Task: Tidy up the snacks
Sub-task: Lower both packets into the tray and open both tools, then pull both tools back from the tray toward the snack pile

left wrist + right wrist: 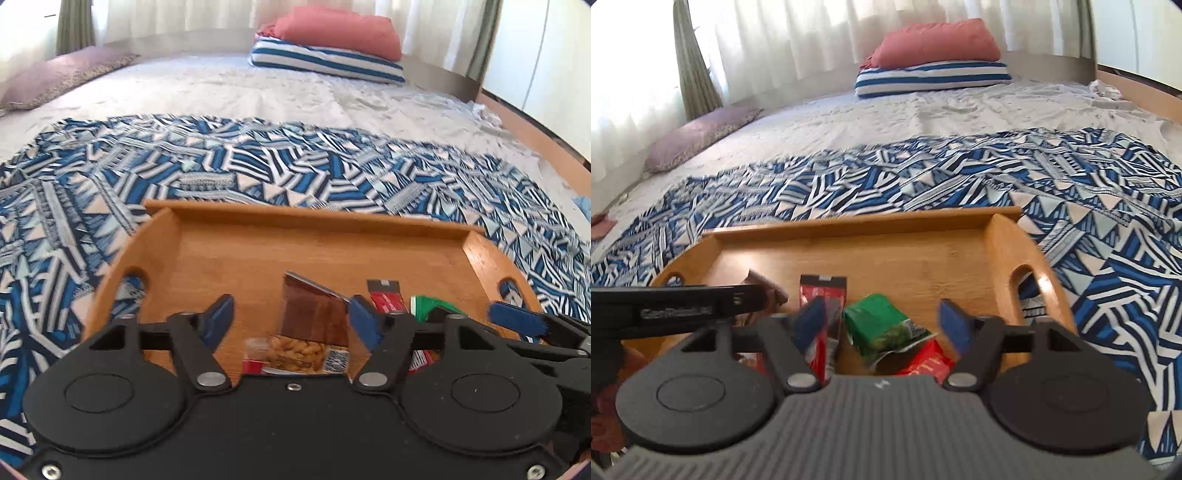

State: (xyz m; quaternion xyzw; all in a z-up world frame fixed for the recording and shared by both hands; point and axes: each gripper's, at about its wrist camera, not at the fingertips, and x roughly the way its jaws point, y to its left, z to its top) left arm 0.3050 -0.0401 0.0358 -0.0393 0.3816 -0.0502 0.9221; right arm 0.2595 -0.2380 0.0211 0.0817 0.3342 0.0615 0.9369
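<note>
On the patterned bedspread sits the wooden tray, and the snacks already lie at its near end: a brown packet, a peanut packet, a red packet and a green packet. Both the left gripper and the right gripper hover over them with jaws spread and nothing pinched. Gathering looks largely done; only tidying the loose pile seems left, since no snack shows outside the tray.

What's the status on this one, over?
Left hand-held gripper open, right hand-held gripper open, nothing held. Snack packets in wooden tray. Nothing in the way.
</note>
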